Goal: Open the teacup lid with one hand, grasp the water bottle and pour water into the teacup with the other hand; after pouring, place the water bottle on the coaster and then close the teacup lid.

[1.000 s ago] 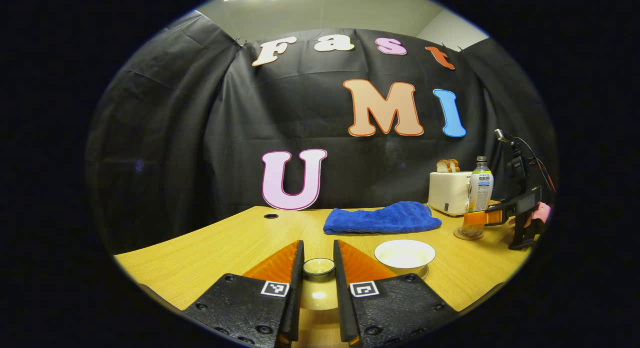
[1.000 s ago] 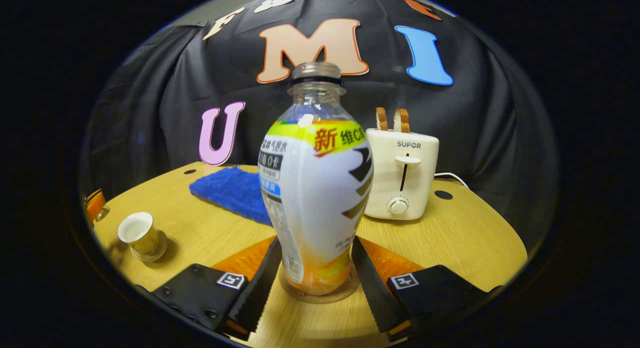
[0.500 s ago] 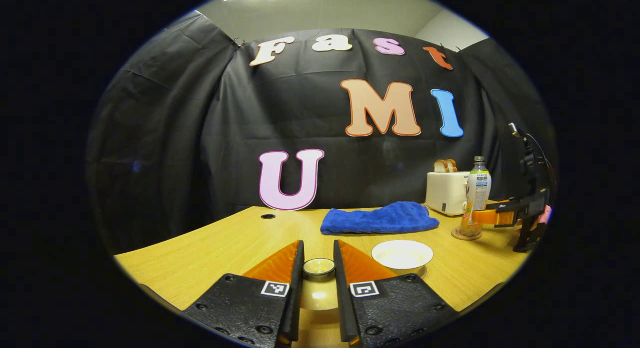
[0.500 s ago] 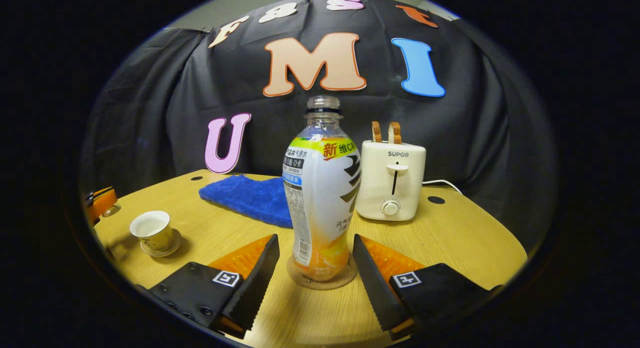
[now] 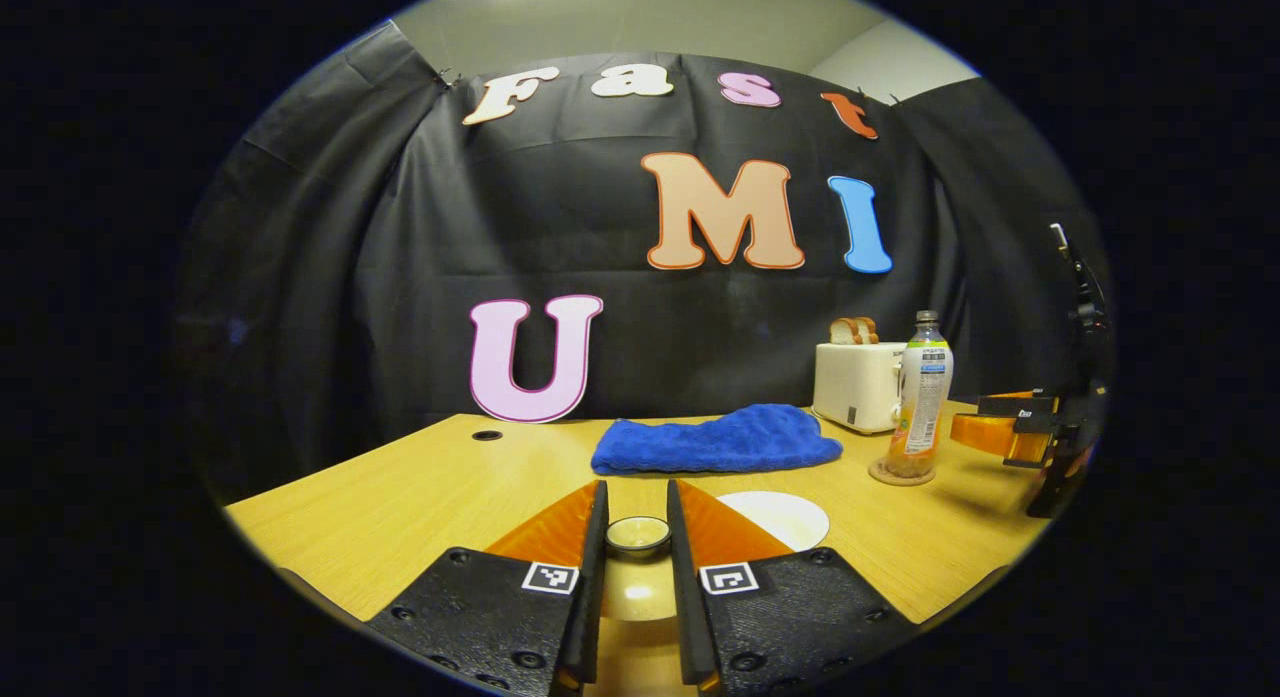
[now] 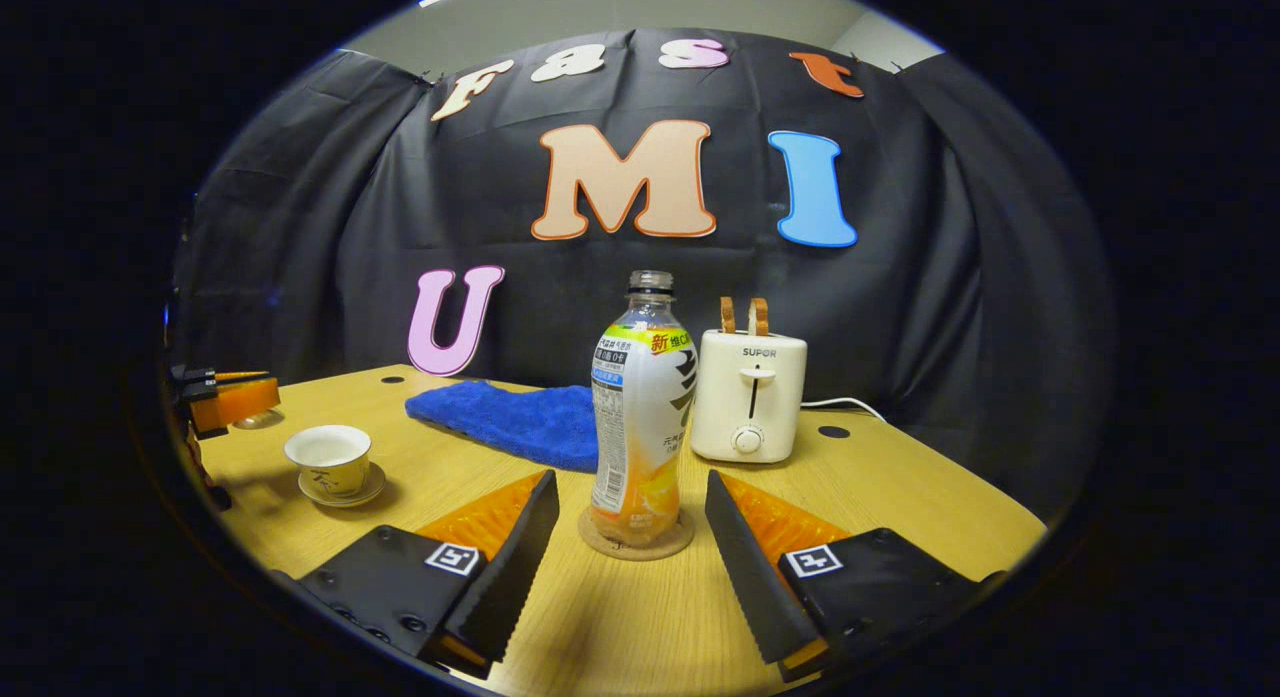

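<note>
A: Report the right gripper (image 6: pixel 630 537).

B: Its 2 fingers are spread wide and grip nothing. The water bottle (image 6: pixel 641 417) stands upright beyond the fingertips, clear of both, its base on the round coaster (image 6: pixel 636 541). Bottle and coaster rest on the wooden table (image 6: pixel 900 497).

A: Report the left gripper (image 5: pixel 637 547).

B: Its 2 fingers stand close together and press on the knob of the teacup lid (image 5: pixel 637 577), 1 finger on each side. The lid's pale dome shows in the gap below the knob.

A: Location of the teacup?

B: In the right gripper view the teacup (image 6: pixel 329 457) sits uncovered on its saucer (image 6: pixel 341 490), well left of the bottle. The left gripper shows just beside it at the left edge, carrying the lid off to the side of the cup. In the left gripper view the cup's white rim shows just right of the right finger.

A: Other items?

B: 1 blue towel (image 6: pixel 505 420) lies behind the bottle. 1 white toaster (image 6: pixel 747 395) with 2 bread slices stands to the bottle's right.
</note>
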The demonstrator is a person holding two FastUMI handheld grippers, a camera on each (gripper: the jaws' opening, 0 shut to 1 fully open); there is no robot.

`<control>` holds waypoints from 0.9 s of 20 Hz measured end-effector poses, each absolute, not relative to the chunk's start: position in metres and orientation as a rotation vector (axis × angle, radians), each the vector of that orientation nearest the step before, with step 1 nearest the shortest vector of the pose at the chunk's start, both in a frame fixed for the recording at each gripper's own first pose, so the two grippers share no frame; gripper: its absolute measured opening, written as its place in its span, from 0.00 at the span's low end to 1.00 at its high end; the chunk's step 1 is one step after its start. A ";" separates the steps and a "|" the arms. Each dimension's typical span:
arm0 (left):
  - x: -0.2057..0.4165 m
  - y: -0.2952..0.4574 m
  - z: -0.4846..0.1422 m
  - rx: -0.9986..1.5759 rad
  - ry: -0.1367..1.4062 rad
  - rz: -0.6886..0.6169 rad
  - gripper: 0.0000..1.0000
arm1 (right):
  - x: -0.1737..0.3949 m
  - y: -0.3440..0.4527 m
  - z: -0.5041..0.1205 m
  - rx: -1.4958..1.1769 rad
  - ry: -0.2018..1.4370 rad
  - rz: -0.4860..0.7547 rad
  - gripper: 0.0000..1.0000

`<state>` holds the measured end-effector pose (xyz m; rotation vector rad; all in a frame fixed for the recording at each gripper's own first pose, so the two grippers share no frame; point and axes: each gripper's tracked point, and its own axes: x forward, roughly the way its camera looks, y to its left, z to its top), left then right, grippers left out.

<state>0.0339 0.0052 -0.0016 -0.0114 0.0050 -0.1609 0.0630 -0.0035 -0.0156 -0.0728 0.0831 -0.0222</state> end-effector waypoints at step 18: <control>0.065 -0.075 -0.005 0.011 0.026 -0.407 0.29 | 0.014 -0.029 0.000 -0.012 0.002 -0.107 0.90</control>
